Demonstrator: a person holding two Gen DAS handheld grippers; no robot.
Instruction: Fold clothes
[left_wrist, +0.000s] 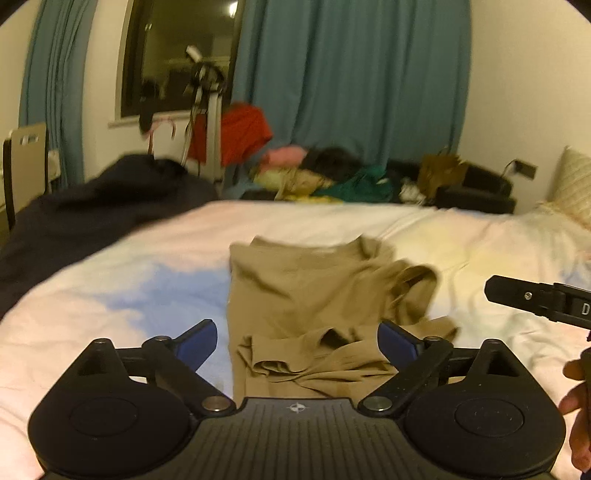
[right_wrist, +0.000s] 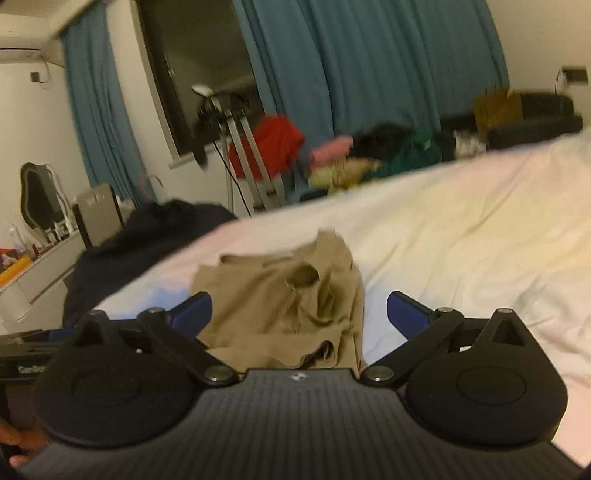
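Left wrist view: the left gripper (left_wrist: 296, 345) has its jaws spread, pinching nothing, above the tan garment (left_wrist: 317, 291) lying partly folded on the bed (left_wrist: 461, 236). A dark blanket (left_wrist: 92, 206) covers the bed's left edge; the right gripper (left_wrist: 535, 299) hangs at the right. Right wrist view: the right gripper (right_wrist: 299, 314) has its jaws spread and empty over the garment (right_wrist: 280, 299); bare sheet lies open to the right.

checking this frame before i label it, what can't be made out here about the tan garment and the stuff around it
- Tan garment: its near edge is hidden behind the gripper body in both wrist views, and motion blur leaves the kind of garment unclear.
- Clothes pile beyond the bed: too blurred in both views to tell items apart.
- Right gripper in the left wrist view: cut off by the right edge.
- Dark cloth: blurred in the right wrist view, kind unclear.
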